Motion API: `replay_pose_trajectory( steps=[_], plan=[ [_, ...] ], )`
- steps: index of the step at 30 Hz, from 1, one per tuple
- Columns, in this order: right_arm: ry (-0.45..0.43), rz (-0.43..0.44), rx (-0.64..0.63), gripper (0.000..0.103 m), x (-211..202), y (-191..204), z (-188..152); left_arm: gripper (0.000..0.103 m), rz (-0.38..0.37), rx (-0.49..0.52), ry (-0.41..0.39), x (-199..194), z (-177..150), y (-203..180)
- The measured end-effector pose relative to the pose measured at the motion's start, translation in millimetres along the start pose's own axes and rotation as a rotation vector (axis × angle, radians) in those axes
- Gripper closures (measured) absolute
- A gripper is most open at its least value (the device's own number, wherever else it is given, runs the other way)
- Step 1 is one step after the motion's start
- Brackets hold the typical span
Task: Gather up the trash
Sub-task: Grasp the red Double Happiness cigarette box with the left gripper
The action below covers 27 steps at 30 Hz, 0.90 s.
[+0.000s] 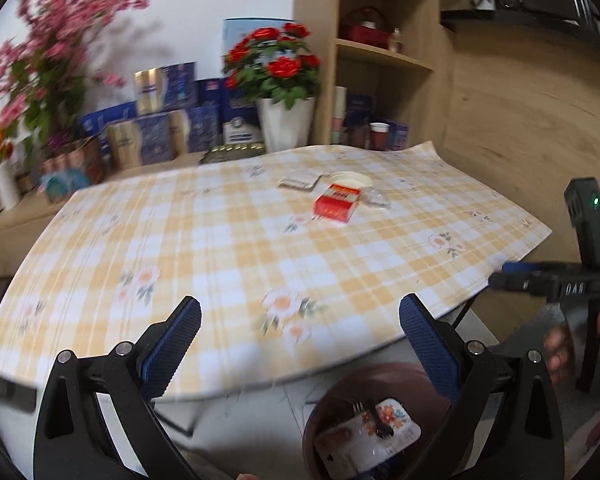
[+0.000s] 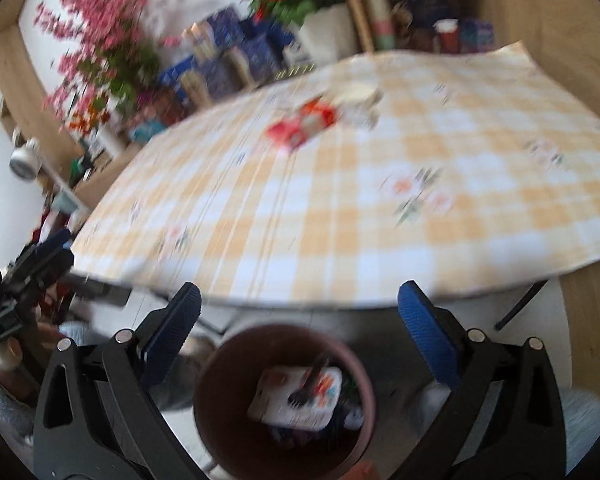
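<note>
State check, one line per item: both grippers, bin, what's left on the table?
left hand-held gripper: open, empty
right hand-held gripper: open, empty
brown bin: on the floor, holds a floral carton with a black fork on it
red box: flat on the table
clear wrapper: beside the red box

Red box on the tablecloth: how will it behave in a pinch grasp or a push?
The red box looks like thin printed card, so probably light and crushable. It lies flat, so it should slide rather than roll or tip. A push may drag the tablecloth with it.

One red box (image 1: 336, 205) (one bin (image 1: 328, 412))
</note>
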State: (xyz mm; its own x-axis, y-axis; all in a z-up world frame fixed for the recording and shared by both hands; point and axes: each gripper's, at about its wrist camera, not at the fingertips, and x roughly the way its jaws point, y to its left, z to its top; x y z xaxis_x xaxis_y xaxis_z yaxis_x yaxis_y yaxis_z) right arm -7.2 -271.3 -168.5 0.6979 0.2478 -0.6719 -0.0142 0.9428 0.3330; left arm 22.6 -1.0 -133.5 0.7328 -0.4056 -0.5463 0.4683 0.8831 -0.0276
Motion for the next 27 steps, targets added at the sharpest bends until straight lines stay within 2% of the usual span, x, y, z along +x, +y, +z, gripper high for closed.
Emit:
replay_pose_trajectory(
  steps=[2,5,8,9,11,14,17,20,27],
  plan=[
    [-0.044,-0.013,0.022,0.006,-6.1,-11.3,13.3,0.006,-0.04,0.002,0.013,16.7,16.4,-0.9],
    [-0.076,-0.038,0.057,0.006,-9.0,-29.6,28.9,0.006,-0.054,0.031,0.051,48.6,41.2,-5.9],
    [-0.072,-0.047,0.086,0.006,-5.0,-49.1,40.8,0.006,-0.101,0.039,0.091,86.4,64.6,-11.4],
    [-0.072,-0.082,0.086,0.006,-3.6,-54.5,45.3,0.006,-0.114,0.049,0.107,101.8,72.3,-14.0],
    [-0.062,-0.14,0.077,0.006,0.7,-60.1,48.9,0.006,-0.12,0.086,0.127,129.7,84.3,-19.9],
    [-0.05,-0.165,0.092,0.006,6.4,-74.3,54.8,0.006,-0.119,0.146,0.189,181.8,101.9,-28.8],
    [-0.039,-0.157,0.116,0.006,9.9,-85.8,57.0,0.006,-0.143,0.158,0.232,221.1,113.8,-32.9],
    [-0.031,-0.157,0.121,0.006,13.4,-93.5,59.8,0.006,-0.186,0.126,0.304,262.6,122.9,-31.6],
    [-0.017,-0.141,0.142,0.006,19.7,-107.5,62.7,0.006,-0.141,0.142,0.381,319.3,124.5,-32.9]
  ],
)
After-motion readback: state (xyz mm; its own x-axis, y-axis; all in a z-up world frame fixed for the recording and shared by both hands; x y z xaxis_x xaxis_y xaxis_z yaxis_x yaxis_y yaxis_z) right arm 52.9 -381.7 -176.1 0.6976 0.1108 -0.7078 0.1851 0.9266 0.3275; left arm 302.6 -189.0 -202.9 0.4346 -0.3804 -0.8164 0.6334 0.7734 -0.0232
